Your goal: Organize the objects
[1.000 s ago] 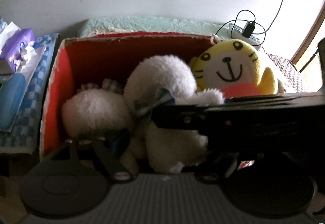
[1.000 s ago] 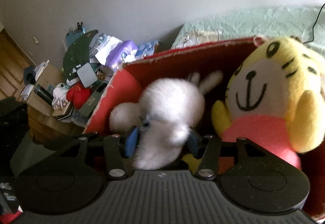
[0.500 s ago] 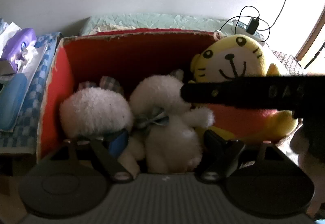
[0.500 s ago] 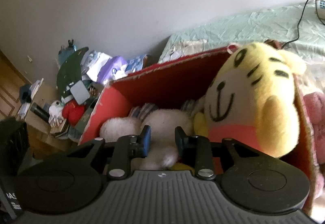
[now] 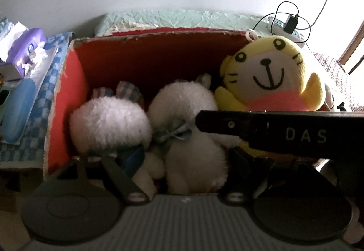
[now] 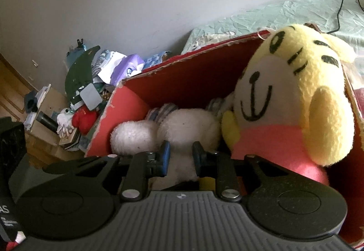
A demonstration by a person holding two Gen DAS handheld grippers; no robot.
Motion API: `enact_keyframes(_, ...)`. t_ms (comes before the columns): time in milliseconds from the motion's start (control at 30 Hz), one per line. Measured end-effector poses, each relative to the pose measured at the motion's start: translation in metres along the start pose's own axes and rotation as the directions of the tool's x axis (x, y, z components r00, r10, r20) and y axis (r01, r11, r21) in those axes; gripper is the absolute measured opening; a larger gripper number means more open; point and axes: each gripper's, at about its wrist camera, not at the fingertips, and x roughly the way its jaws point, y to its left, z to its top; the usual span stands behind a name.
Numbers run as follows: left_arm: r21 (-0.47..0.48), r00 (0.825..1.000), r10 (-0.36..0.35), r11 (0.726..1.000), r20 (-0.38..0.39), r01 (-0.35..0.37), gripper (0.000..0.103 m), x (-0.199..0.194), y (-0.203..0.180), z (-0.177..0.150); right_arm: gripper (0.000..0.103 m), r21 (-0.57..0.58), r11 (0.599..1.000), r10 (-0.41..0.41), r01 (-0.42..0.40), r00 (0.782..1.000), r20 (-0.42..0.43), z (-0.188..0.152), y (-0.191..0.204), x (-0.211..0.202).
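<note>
Red box (image 5: 75,82) holds three soft toys: a white plush (image 5: 111,128) at its left wall, a second white plush (image 5: 188,114) with a checked bow mid-box, a yellow tiger (image 5: 268,76) upright in the right corner, head above the rim. Right gripper (image 6: 179,157): fingers have just been closing and now sit nearly pressed together; white fluff shows between them, but whether they pinch it cannot be told. Left gripper (image 5: 182,166): fingers spread and have just been opening, straddling the middle plush without pressing it. Risks, as judged: if the right fingers have caught pile, pulling back could drag that toy up and out; the tiger sits high and could topple over the right rim if nudged; the right gripper's body lies across the left camera's view, so the two tools may collide. Box seems to rest against a bed (image 5: 182,19) with green cover; power strip (image 5: 279,26) on it, tissue pack (image 5: 25,46) on checked cloth left, clutter (image 6: 82,96) by a pale wall.
</note>
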Motion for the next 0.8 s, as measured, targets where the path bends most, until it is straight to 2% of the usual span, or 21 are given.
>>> enact_keyframes(200, 0.015, 1.000, 0.015, 1.000, -0.007, -0.015, 0.094, 0.004, -0.006, -0.001, 0.021, 0.016, 1.000, -0.001, 0.001, 1.000, 0.019, -0.004, -0.012, -0.005)
enact_keyframes(333, 0.011, 1.000, 0.015, 1.000, -0.010, -0.015, 0.095, 0.005, -0.006, -0.001, 0.020, 0.031, 0.999, 0.009, -0.010, 1.000, 0.026, -0.004, -0.014, -0.005)
enact_keyframes(567, -0.001, 1.000, 0.019, 1.000, -0.019, -0.019, 0.101, 0.009, -0.006, 0.000, 0.020, -0.033, 0.999, -0.022, 0.024, 0.999, 0.043, -0.011, -0.010, -0.004)
enact_keyframes(800, 0.000, 0.999, 0.027, 1.000, -0.025, -0.027, 0.103, 0.010, -0.008, 0.000, 0.020, -0.032, 0.999, -0.028, 0.029, 0.998, 0.048, -0.011, -0.011, -0.002)
